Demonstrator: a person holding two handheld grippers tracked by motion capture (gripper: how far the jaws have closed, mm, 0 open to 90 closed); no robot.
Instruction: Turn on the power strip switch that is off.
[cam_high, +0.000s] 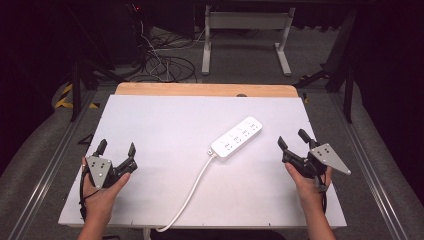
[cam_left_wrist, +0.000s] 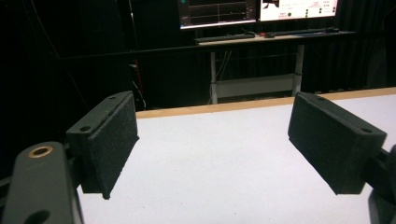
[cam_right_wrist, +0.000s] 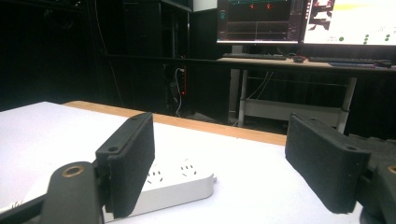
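Note:
A white power strip (cam_high: 237, 137) lies at an angle on the white table (cam_high: 165, 125), a little right of centre, and its white cable (cam_high: 187, 197) runs off the near edge. My left gripper (cam_high: 116, 148) rests at the table's near left, held in a hand, jaws open and nothing between them. At the near right my right gripper (cam_high: 293, 138) is also open and holds nothing. In the right gripper view the power strip (cam_right_wrist: 180, 184) lies just past the left jaw of the right gripper (cam_right_wrist: 219, 158). The left gripper (cam_left_wrist: 212, 140) in its own view faces bare table.
A wooden strip (cam_high: 205, 89) edges the table's far side. Beyond it stand a white desk frame (cam_high: 245, 40) and loose cables (cam_high: 165, 62) on the floor. Monitors (cam_right_wrist: 299, 21) sit on a far desk. Metal rails (cam_high: 45, 165) flank the table.

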